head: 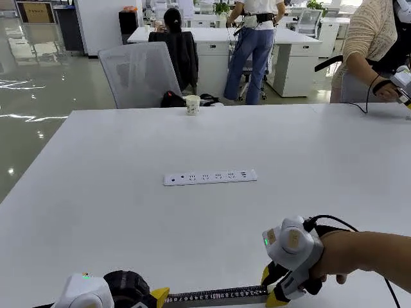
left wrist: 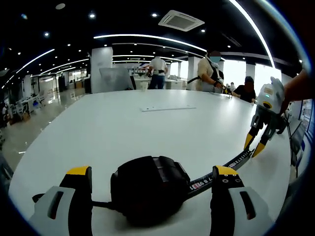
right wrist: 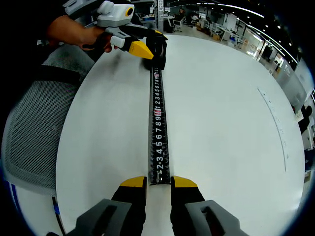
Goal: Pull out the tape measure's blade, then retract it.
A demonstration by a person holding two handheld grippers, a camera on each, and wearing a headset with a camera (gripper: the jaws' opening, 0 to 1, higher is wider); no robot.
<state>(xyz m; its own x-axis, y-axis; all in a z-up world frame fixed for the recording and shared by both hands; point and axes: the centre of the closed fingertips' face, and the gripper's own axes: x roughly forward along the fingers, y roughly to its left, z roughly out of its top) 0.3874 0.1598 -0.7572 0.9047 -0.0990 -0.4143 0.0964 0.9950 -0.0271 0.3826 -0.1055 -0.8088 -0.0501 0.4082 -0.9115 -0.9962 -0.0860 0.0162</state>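
The right gripper [right wrist: 158, 184] has its two yellow jaws almost closed. They pinch the end of the blade [right wrist: 159, 123] from both sides, and a hand [head: 350, 253] holds this gripper. The blade lies flat on the white table [head: 192, 141], pulled out in a straight line. You can read the numbers on it. At the far end of the blade is the black tape measure case [left wrist: 150, 191]. The left gripper [left wrist: 151, 172] has its jaws wide apart, one on each side of the case. A little gap shows on each side, so I cannot tell if they squeeze the case. Farther away on the table lie a white power strip [head: 210, 177] and a paper cup [head: 192, 104]
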